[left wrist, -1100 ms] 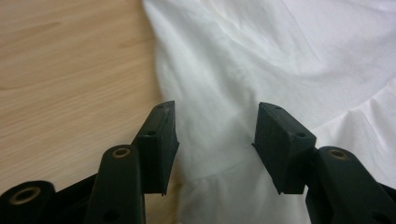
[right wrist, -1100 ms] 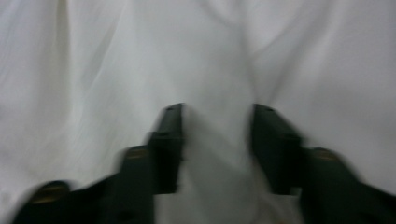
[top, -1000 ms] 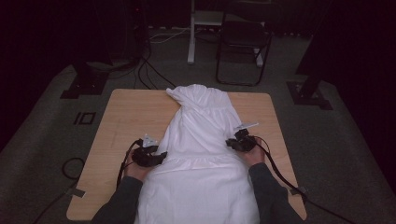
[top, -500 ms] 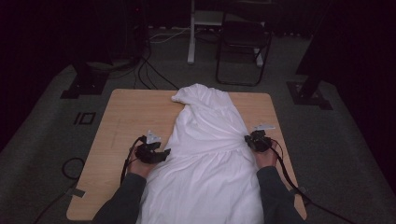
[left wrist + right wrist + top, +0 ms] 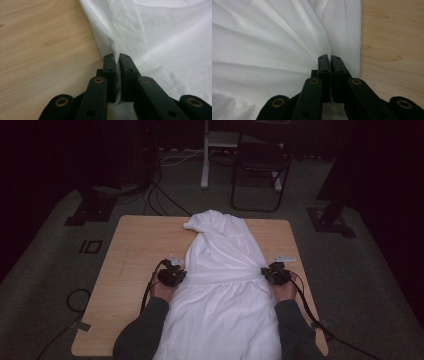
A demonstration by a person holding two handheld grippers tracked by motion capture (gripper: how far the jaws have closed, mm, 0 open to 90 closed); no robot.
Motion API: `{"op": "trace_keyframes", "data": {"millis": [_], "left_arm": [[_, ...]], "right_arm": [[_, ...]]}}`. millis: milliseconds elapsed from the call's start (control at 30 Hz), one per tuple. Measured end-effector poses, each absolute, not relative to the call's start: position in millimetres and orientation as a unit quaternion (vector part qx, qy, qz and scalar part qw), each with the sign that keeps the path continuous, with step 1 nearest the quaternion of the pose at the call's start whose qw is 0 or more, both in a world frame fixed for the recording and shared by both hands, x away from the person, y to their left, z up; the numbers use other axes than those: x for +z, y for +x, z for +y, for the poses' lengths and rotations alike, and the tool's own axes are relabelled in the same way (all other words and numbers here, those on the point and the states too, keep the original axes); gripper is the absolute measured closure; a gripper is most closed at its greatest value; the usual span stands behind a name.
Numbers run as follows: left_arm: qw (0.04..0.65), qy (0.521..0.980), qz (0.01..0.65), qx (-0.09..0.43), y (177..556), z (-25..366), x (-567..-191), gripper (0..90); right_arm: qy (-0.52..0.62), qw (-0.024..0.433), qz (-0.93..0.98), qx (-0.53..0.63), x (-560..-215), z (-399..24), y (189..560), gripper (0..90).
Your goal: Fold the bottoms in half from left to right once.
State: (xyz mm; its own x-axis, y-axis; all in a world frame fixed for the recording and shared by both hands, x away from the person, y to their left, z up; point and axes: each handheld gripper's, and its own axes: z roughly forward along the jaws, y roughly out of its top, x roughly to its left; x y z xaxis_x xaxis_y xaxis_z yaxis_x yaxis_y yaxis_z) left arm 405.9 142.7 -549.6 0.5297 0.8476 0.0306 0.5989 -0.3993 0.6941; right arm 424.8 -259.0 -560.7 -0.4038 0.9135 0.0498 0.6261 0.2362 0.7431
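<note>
I am seeing bare room on the light wooden table left of my left gripper, whose jaws have just been closing and are now clamping the left edge of the white cloth garment lying down the table's middle. My right gripper is pinching its right edge, near the table's right rim. The gripper views are showing the trapped folds close up.

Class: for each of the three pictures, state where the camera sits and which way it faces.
High view: above the person's side, facing forward and down on the table; forearms, left gripper, right gripper.
Left gripper view: on that gripper, along jaws clamping the white cloth.
Right gripper view: likewise, right gripper clamping cloth.
All share cloth and table.
</note>
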Motion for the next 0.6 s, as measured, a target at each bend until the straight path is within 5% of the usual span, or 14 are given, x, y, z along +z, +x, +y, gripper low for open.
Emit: {"op": "trace_keyframes", "data": {"millis": [467, 600], "left_arm": [[0.346, 0.804, 0.437, 0.207, 301, 177, -560, 83.8], [0.343, 0.81, 0.422, 0.22, 291, 178, -561, 82.1]], "right_arm": [[0.464, 0.176, 0.79, 0.36, -563, -247, 328, 88.1], [0.46, 0.131, 0.804, 0.353, -560, -248, 300, 87.5]]}}
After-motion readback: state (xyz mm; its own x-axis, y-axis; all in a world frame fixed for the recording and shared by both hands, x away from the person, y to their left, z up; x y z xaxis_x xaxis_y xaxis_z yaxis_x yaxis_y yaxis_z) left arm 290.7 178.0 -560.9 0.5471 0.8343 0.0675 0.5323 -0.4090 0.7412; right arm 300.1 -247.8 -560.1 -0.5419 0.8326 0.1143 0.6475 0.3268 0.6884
